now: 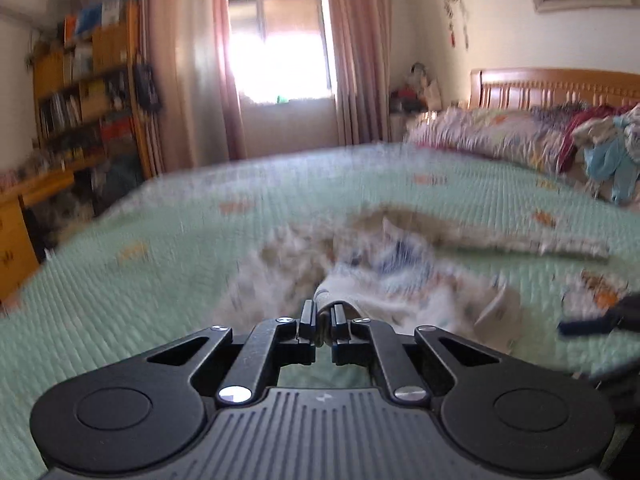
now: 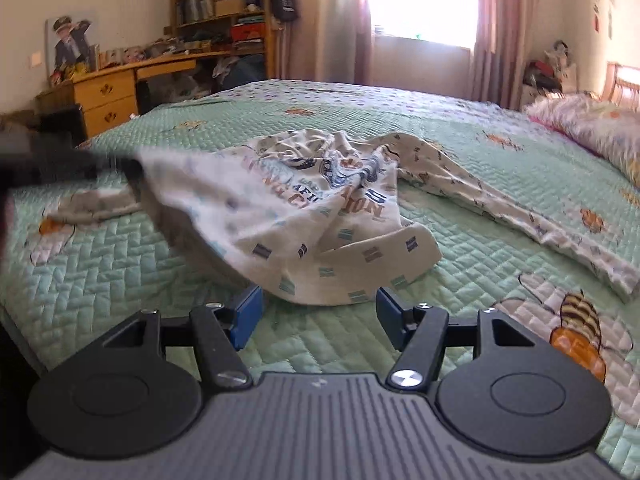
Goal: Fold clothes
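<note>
The left gripper has its black jaws closed tight on a bunched fold of the white printed cotton long-sleeved top, pinching the hem side and holding it raised off the green quilted bedspread. From the right-hand camera the same gripper shows as a dark blur at the garment's left edge. The top lies crumpled near the middle of the bed, towards its foot edge, with one sleeve trailing right towards the pillow end.

The right gripper stands open, blue pads wide apart, empty, just short of the near hem (no contact visible).

Step in hand, by judgement: picking up and spreading the garment, before any fold. The next move calls for the right gripper to advance, close on the opposite hem corner, and pull the fabric flat with the left.
</note>
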Available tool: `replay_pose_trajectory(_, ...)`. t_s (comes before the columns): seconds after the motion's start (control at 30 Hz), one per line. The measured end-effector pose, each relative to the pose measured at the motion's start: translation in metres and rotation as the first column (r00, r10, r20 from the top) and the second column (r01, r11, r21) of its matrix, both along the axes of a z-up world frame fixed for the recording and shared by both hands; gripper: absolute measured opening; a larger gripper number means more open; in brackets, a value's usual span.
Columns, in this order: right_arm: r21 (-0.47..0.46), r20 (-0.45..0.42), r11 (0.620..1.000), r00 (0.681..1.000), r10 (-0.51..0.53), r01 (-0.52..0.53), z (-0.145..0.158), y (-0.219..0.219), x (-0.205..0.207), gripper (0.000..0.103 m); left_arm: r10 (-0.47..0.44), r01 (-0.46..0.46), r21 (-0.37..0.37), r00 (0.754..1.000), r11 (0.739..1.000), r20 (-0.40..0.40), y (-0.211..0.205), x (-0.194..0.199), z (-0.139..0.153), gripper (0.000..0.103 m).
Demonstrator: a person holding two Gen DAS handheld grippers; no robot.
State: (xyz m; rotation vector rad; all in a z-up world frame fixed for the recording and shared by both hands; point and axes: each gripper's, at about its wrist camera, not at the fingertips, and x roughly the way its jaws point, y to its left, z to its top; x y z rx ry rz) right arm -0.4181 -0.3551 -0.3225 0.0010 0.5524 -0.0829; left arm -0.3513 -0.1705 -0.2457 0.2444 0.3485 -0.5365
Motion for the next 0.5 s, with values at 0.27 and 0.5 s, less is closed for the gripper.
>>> replay_pose_trajectory(0.27, -0.071, 0.094, 0.996, 0.994, 0.055, -0.048, 0.005, 0.023, 0.012, 0.067, -0.024, 0.016, 0.102, 0.997, 0.995, 0.075, -0.021, -0.010, 0.020, 0.006)
replay_pose_trajectory(0.5, -0.113, 0.130, 0.990, 0.987, 0.093, -0.078, -0.007, 0.038, 0.045, 0.075, -0.038, 0.031, 0.093, 0.996, 0.995, 0.082, -0.028, -0.015, 0.032, 0.007)
